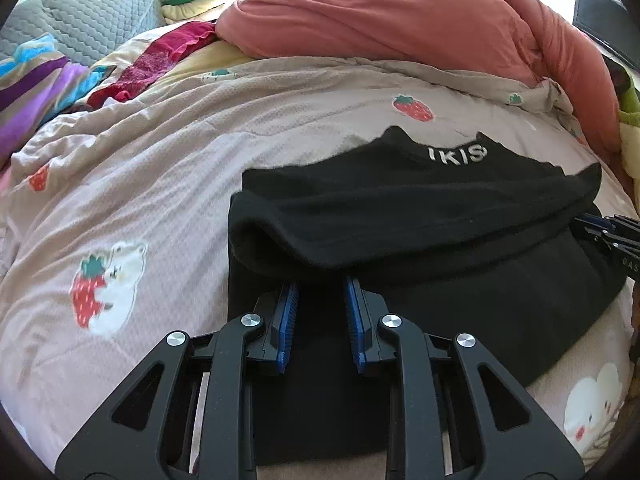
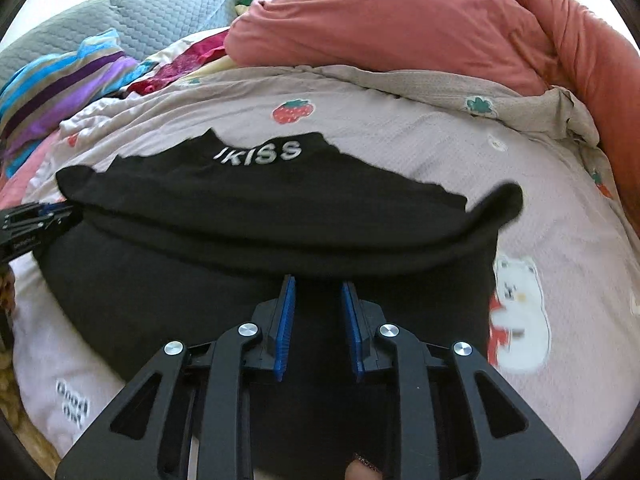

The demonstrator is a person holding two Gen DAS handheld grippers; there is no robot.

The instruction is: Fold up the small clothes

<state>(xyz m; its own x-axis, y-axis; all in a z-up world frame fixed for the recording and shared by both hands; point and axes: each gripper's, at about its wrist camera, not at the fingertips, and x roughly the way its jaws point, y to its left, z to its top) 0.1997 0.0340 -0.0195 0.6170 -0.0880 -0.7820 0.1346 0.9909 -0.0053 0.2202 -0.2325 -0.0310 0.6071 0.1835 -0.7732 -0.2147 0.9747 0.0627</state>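
The black top (image 1: 420,216) lay crosswise on the strawberry duvet (image 1: 160,184), its folded edge clamped in both the left gripper (image 1: 322,292) and right gripper (image 2: 318,290) (fingers nearly closed).

The right gripper (image 2: 318,280) grips a folded edge of the black garment (image 2: 256,208), which lies on the bedspread (image 2: 400,128); far behind lies a red duvet (image 2: 400,20).

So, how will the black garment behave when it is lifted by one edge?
Probably floppy: the black garment already droops in a soft fold. Likely light, since it barely dents the strawberry-print quilt. Its matte, fuzzy-looking knit should not slip easily.
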